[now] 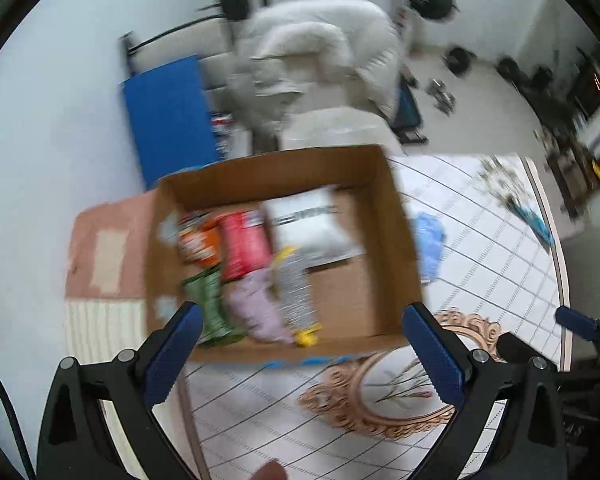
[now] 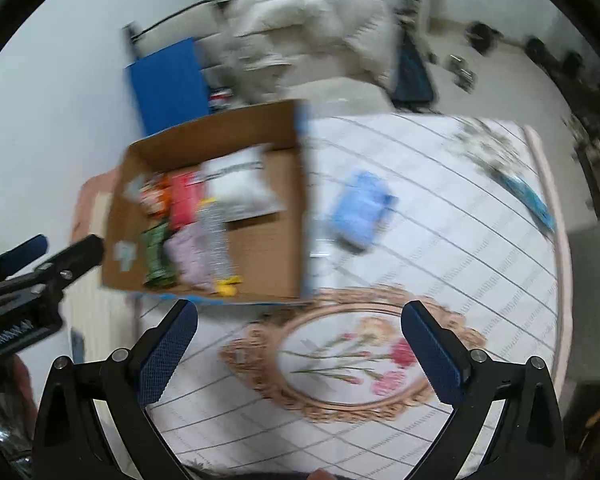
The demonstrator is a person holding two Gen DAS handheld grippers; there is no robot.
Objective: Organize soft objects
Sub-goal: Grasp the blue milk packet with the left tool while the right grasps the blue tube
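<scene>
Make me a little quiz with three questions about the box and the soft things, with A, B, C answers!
1. Where is the light blue soft bundle?
A. Inside the box
B. On the patterned white mat, outside the box
C. In a gripper

2. What colour is the rolled item beside the lilac roll, nearest the box's left wall?
A. Green
B. Black
C. Gold

3. How do the right gripper's jaws stand?
A. Shut on a roll
B. Shut on nothing
C. Wide apart, holding nothing

Answers:
1 B: the bundle lies on the patterned white mat, to the right of the brown cardboard box.
2 A: the green roll lies against the lilac one.
3 C: both blue pads stand far apart with only mat between them; the left gripper is the same.
</scene>
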